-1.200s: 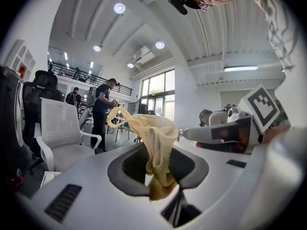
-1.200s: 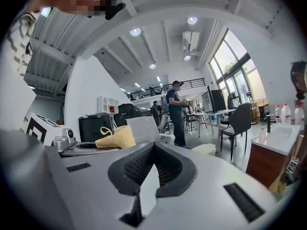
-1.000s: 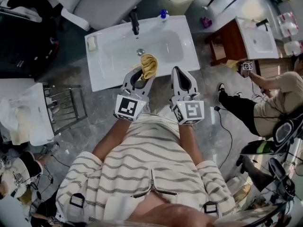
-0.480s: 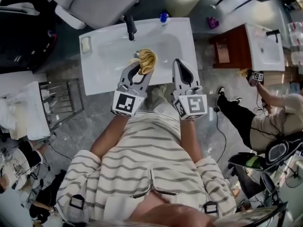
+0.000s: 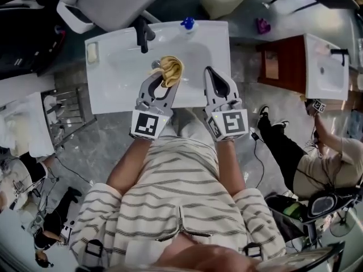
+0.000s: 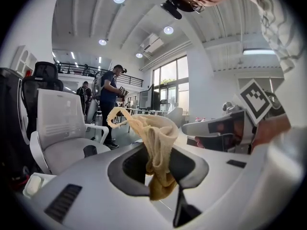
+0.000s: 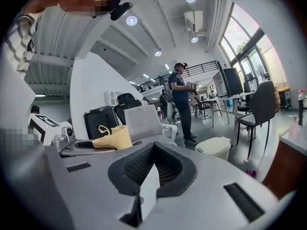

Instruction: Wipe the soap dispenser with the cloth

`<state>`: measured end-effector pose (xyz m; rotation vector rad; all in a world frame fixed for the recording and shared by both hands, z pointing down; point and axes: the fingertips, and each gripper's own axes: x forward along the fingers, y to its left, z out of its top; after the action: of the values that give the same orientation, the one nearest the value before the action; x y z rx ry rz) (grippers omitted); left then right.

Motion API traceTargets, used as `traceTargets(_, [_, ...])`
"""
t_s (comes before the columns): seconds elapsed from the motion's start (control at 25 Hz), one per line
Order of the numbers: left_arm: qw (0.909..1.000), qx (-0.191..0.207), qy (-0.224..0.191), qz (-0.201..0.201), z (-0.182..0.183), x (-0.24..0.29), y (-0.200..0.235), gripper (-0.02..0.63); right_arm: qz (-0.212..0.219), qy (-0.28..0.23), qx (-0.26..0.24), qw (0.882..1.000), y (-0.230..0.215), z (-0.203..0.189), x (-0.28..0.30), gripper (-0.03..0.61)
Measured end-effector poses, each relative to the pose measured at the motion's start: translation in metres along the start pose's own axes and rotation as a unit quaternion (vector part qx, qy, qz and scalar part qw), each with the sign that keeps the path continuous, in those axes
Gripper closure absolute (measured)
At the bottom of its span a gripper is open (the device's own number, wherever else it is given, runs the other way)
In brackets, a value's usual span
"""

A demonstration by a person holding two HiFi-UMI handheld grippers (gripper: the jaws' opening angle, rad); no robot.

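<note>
Blue-capped soap dispenser (image 5: 187, 24) stands at the far rim of the white basin (image 5: 108, 89), well ahead of both sets of jaws, untouched. Left gripper (image 5: 163, 79) has its jaws clamped on the yellow cloth (image 5: 171, 68), which bunches above them. Right gripper (image 5: 210, 72) has its jaws closed on nothing. Approach stage, I'd say: next, the cloth must reach the bottle. Grey office chair (image 5: 108, 1) sits beyond the basin.
</note>
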<state>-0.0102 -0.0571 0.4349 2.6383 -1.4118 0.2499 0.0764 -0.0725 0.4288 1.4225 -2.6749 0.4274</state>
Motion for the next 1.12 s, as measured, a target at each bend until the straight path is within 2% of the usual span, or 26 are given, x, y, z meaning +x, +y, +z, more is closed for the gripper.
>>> traceTargets(0.24, [0.9996,-0.001,0.011,0.026,-0.016,0.024,0.009,0.517,0.013,0.014,-0.009,1.0,-0.022,-0.018,0.02,0.578])
traceTargets(0.88, [0.9994,-0.016,0.028,0.016,-0.06,0.055,0.038,0.517,0.014,0.042,-0.021,0.999,-0.049,-0.058,0.082,0.578])
traceTargets(1.12, [0.9993,-0.018,0.032,0.011,-0.073,0.064,0.045,0.517,0.035,0.045,-0.03,0.998,-0.047,-0.066,0.11,0.523])
